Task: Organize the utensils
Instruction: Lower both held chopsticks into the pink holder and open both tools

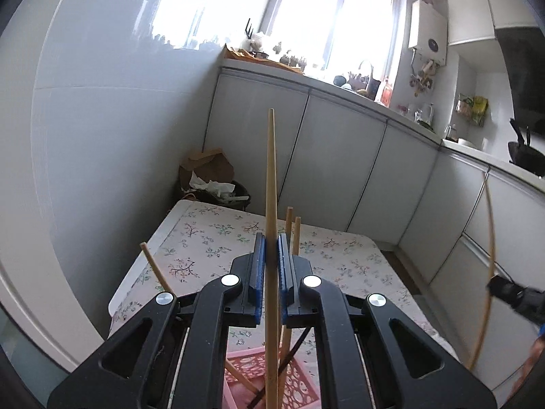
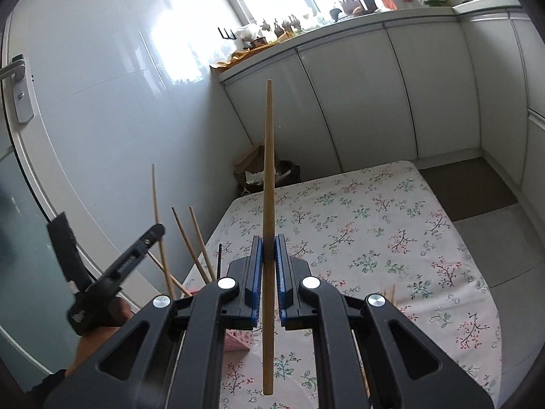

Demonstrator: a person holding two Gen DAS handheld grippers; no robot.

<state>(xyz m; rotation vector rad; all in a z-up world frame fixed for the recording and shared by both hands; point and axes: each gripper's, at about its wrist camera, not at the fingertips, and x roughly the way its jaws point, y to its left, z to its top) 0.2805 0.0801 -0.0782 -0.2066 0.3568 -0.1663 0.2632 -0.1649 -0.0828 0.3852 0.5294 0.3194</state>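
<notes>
The left tongs (image 1: 271, 248) are closed on a light wooden chopstick (image 1: 271, 204), which stands upright between the blue pads (image 1: 260, 266) and runs from below the jaws up toward twelve o'clock. Under these tongs, at six o'clock, sits a pink perforated holder (image 1: 293, 378) with more chopsticks (image 1: 293, 235) leaning out of it: two tips rise just right of the held stick, and one slants off toward ten o'clock.

The right tongs (image 2: 269, 250) are likewise clamped on a darker wooden chopstick (image 2: 269, 170), held upright, its lower end hanging free above the surface (image 2: 391, 238) at six o'clock. From this view the left tongs (image 2: 151, 235) appear at nine o'clock, gripping their thin stick, with a person's hand (image 2: 98, 337) on the handle below. Beside them at about ten o'clock stand the holder's other chopsticks (image 2: 185, 242), and a corner of the pink holder (image 2: 238, 341) shows just under the right tongs.

The surface wears a floral cloth. Beyond it at twelve o'clock are a bin with crumpled paper (image 1: 213, 184), white cabinets (image 1: 340, 163) and a bright window (image 1: 323, 17).
</notes>
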